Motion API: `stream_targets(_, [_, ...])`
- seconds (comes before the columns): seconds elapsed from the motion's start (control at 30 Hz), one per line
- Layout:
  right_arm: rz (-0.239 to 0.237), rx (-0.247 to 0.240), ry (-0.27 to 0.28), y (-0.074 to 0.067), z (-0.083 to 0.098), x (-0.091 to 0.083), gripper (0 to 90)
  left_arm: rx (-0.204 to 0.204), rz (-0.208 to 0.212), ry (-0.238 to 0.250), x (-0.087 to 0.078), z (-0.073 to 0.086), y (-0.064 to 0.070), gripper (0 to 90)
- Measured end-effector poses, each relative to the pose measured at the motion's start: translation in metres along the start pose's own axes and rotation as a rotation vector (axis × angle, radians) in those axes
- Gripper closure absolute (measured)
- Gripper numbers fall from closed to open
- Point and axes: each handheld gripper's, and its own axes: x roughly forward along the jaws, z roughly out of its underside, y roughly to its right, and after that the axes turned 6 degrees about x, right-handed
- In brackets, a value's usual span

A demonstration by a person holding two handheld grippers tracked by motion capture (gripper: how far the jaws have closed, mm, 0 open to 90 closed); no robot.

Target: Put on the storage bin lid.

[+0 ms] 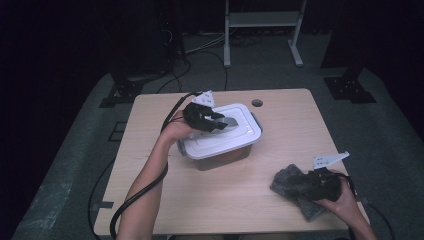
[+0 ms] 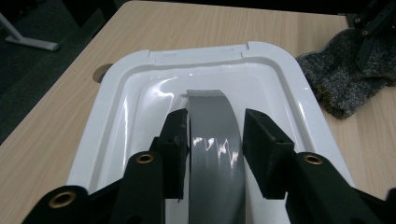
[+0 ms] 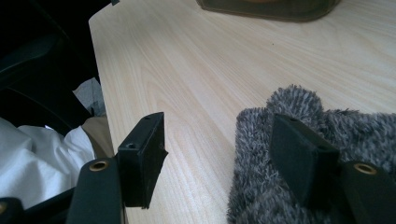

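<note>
The table [image 1: 220, 195] is a light wooden one with a round hole [image 1: 257, 103] near its far edge, standing on grey floor [image 1: 75, 150] in a dark room.

On the table, a little left of the middle, sits a plastic box [image 1: 222, 137] with a white lid [image 1: 240, 131]; its lower body looks brownish through the side. In the left gripper view the lid [image 2: 116, 107] has a raised rim and a sunken middle, and a grey handle strap [image 2: 215, 140] arches up from its centre.

Near the table's right front corner lies a grey fuzzy cloth [image 1: 292, 187], well apart from the box. It also shows at the upper right of the left gripper view [image 2: 341, 79].

The left gripper [image 1: 220, 122] reaches over the lid from the left. Its fingers [image 2: 175, 144] stand on either side of the handle strap: the left one lies close against the strap's edge, the right one has a narrow gap, so they are parted and not squeezing it.

The right gripper [image 1: 312, 184] rests at the cloth, held by the person's right hand [image 1: 345, 200]. In the right gripper view the fingers [image 3: 142, 158] are spread wide: one sits over bare wood, the other lies on the cloth [image 3: 289, 140], and nothing is clamped between them.
</note>
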Motion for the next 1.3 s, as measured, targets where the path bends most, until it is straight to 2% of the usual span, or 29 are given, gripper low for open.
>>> stream_targets(0.17, [0.000, -0.003, 0.004, -0.001, 0.000, -0.001, 35.1, -0.006, -0.006, 0.006, -0.002, -0.001, -0.001, 56.7])
stream_targets(0.3, [0.000, 0.003, 0.013, 0.000, 0.000, -0.003, 35.1, -0.017, -0.028, 0.024, -0.011, -0.001, -0.002, 53.8])
stream_targets(0.63, [0.004, 0.008, 0.018, 0.003, -0.001, -0.004, 35.1, -0.041, -0.044, 0.061, -0.025, 0.002, 0.002, 48.9])
stream_targets(0.83, [0.010, 0.008, 0.028, 0.003, -0.001, -0.005, 35.1, -0.042, -0.035, 0.079, -0.032, 0.001, 0.009, 47.0])
stream_targets(0.93, [0.017, 0.009, 0.025, 0.003, -0.001, -0.006, 34.9, -0.028, -0.034, 0.072, -0.037, 0.002, 0.015, 46.0])
stream_targets(1.13, [0.021, 0.010, 0.031, 0.002, -0.002, -0.006, 34.8, -0.053, -0.028, 0.084, -0.043, 0.007, 0.025, 44.2])
stream_targets(1.3, [0.021, 0.007, 0.026, 0.001, -0.002, -0.005, 34.7, -0.074, -0.040, 0.102, -0.054, 0.013, 0.035, 41.9])
